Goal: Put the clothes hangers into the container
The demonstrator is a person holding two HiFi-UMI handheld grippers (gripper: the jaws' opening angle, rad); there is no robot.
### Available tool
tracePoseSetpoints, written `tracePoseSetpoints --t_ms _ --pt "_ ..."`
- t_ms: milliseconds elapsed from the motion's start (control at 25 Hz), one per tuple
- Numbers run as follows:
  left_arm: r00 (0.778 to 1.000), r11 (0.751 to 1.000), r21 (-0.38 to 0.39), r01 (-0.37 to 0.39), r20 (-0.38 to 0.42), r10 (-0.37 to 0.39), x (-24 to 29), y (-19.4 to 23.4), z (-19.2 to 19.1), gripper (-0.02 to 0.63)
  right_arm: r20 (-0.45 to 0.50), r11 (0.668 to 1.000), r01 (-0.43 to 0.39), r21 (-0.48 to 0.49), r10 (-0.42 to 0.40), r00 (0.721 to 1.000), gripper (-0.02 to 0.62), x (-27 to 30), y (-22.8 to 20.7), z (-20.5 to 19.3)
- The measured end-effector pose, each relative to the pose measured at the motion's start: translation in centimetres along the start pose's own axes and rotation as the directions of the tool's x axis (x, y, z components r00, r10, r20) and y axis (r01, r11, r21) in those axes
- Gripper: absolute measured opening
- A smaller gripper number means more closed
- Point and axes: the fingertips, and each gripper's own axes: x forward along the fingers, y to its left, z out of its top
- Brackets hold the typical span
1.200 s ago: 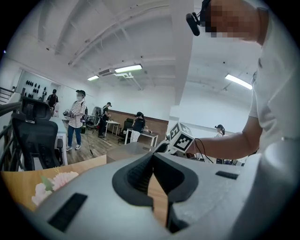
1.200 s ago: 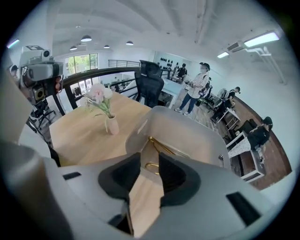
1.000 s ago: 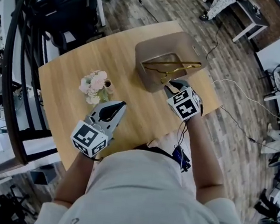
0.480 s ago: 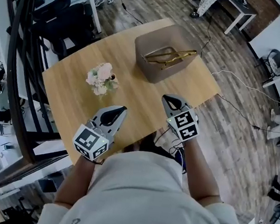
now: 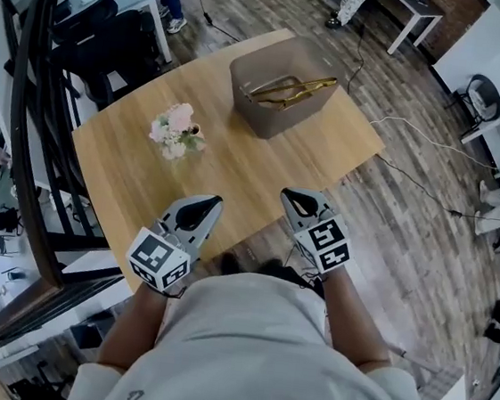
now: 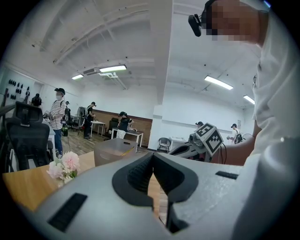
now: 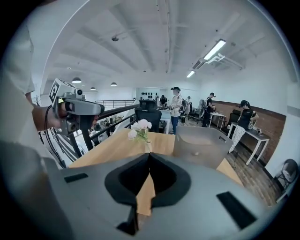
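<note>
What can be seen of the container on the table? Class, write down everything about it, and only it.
The container is a taupe rectangular tub with rounded corners. It looks like plastic, is open at the top, and has a cut-out handle slot in an end wall. It stands upright on the wooden table near its far edge, apart from the flowers. Gold-coloured clothes hangers lie across its inside. Nothing else touches it.

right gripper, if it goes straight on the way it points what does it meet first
Probably the flower vase: it sits just above the right gripper and its shut tips, with the container off to the right. Depth is unclear, so it may pass between them.
</note>
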Motion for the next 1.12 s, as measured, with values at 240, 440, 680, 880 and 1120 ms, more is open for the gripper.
tracePoseSetpoints --t_ms 240,440,680,880,1120 --pt "1.0 1.0 0.017 -0.007 0.003 0.007 0.5 -2.5 0.4 0.006 0.029 1.0 -0.006 -0.012 0.007 1.0 0.005 -2.9 0.1 -0.3" --pt "1.0 0.999 0.027 -0.031 0.004 0.031 1.6 -5.8 0.3 0.006 0.081 0.999 -0.022 -0.029 0.024 0.996 0.005 -6.5 -0.5 -1.2" --pt "0.998 0.998 0.035 -0.056 -0.003 0.056 3.2 -11.2 -0.1 0.006 0.118 0.998 -0.052 -0.04 0.056 0.991 0.005 -11.8 -1.4 -3.1" --pt "0.996 0.995 0.045 -0.086 0.0 0.086 3.6 -15.1 -0.5 0.006 0.149 0.995 -0.086 -0.053 0.093 0.984 0.005 -15.6 -1.1 -4.5" --pt "0.992 0.99 0.077 -0.122 -0.002 0.122 3.1 -18.2 -1.0 0.006 0.175 0.992 -0.104 -0.073 0.115 0.978 0.005 -19.1 -0.6 -6.0"
